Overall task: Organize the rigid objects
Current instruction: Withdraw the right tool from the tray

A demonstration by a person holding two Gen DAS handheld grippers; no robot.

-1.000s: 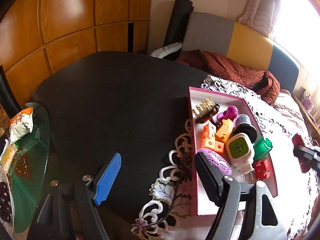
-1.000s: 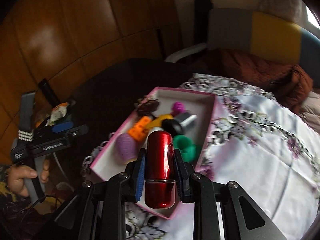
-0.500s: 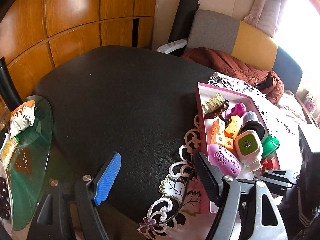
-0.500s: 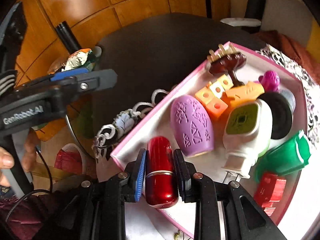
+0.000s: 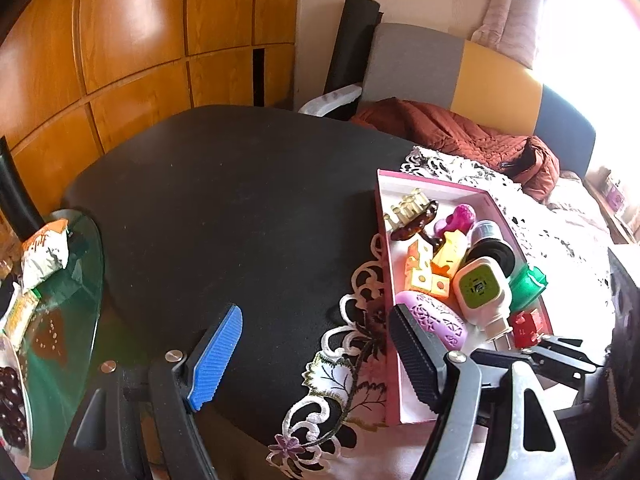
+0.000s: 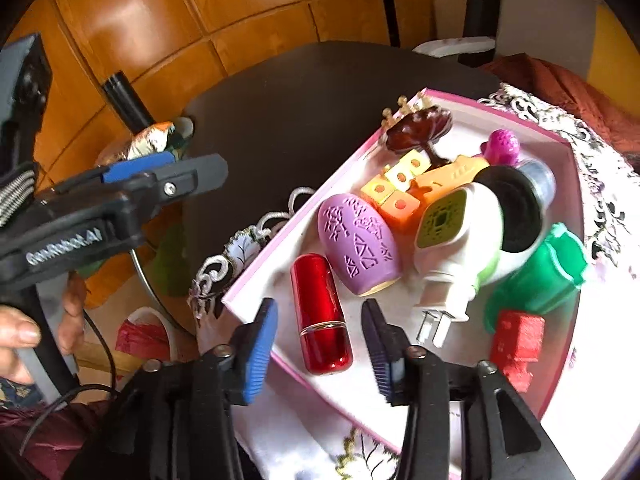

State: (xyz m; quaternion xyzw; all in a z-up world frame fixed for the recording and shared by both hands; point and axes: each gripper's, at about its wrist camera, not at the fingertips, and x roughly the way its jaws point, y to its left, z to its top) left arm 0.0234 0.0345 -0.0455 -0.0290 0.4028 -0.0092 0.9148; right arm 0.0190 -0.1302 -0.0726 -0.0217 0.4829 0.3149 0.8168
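Now | one red tube (image 6: 320,312) in tray (image 6: 520,100) | right tongs (image 6: 320,340) opening | left tongs (image 5: 316,348) spread

In the right wrist view, at the left edge of the frame, the black body of the left gripper (image 6: 160,184) carries white lettering reading "GenRobot.AI". The snack packet (image 5: 44,250) at the left of the left wrist view bears orange print too small to read.

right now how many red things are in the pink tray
2. The red cylinder lies at the tray's near edge beside the purple egg-shaped piece, between the opening right gripper pads, untouched. The red block sits below the green piece. Others may be hidden.
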